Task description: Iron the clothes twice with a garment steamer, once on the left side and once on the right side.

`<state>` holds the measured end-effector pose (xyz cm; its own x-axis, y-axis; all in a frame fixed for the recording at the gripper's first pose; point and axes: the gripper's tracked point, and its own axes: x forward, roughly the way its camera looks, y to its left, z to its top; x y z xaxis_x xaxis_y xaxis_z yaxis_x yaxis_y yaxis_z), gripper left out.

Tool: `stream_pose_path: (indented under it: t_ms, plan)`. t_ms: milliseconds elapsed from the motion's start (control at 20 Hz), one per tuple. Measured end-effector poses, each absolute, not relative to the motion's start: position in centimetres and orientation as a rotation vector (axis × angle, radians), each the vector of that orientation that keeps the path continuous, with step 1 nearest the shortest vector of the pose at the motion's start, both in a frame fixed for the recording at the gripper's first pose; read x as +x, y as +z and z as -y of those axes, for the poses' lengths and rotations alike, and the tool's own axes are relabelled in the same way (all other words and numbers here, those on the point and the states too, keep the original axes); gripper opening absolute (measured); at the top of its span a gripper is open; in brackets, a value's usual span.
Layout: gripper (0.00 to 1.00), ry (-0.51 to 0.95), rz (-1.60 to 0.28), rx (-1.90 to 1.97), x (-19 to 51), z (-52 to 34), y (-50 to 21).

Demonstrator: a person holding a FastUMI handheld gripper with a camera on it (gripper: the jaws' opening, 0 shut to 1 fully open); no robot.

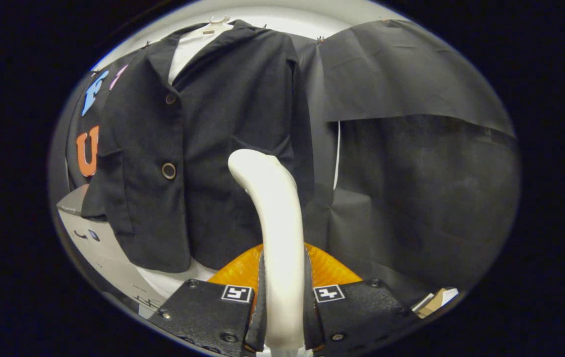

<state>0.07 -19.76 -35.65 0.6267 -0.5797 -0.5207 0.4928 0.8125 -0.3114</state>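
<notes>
Steamer (275, 218) clamped in hand-held gripper (283, 302); 1 jacket (213, 148) beyond.

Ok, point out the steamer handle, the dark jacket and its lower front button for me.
Steamer handle (278, 223): gripper view, on the white shaft, which the gripper (282, 302) is shut on.
Dark jacket (243, 99): gripper view, on the chest panel.
Lower front button (168, 170): gripper view, on the button's face.

White garment steamer (275, 223) upright, handle clamped between the gripper (282, 307) fingers, orange tank at its base, head close before a hanging dark jacket (203, 139), buttons showing
</notes>
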Motion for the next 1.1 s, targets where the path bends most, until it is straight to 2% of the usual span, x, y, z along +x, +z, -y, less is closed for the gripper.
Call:
stream_pose_path:
  t_ms: [1100]
  plan:
    - [0.32, -0.712, -0.926, -0.200, -7.8, 19.3, -46.9]
